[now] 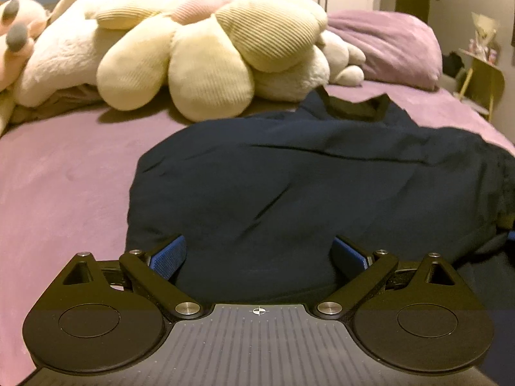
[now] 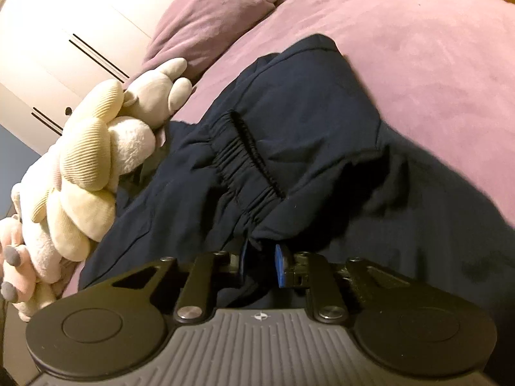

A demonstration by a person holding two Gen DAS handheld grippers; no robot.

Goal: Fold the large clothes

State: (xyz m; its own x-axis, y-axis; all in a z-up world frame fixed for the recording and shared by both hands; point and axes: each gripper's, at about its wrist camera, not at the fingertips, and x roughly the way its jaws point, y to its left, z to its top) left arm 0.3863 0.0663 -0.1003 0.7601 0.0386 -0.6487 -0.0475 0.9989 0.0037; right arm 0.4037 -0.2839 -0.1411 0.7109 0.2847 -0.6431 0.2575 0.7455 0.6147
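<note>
Navy garment (image 1: 289, 177) lies crumpled on the purple bedspread (image 1: 64, 177), just in front of a pile of cream plush toys (image 1: 199, 48). Purple pillow (image 1: 386, 45) behind, to the right.

Left gripper (image 1: 259, 254): jaws spread wide, blue pads (image 1: 170, 255) on either side of a fold of the cloth, not pinching it.

Right gripper (image 2: 260, 265): jaws drawn close, fabric bunched between the blue pads (image 2: 280, 268), gripping the garment just below its gathered elastic band (image 2: 248, 160). White wardrobe (image 2: 80, 38) beyond the bed.
</note>
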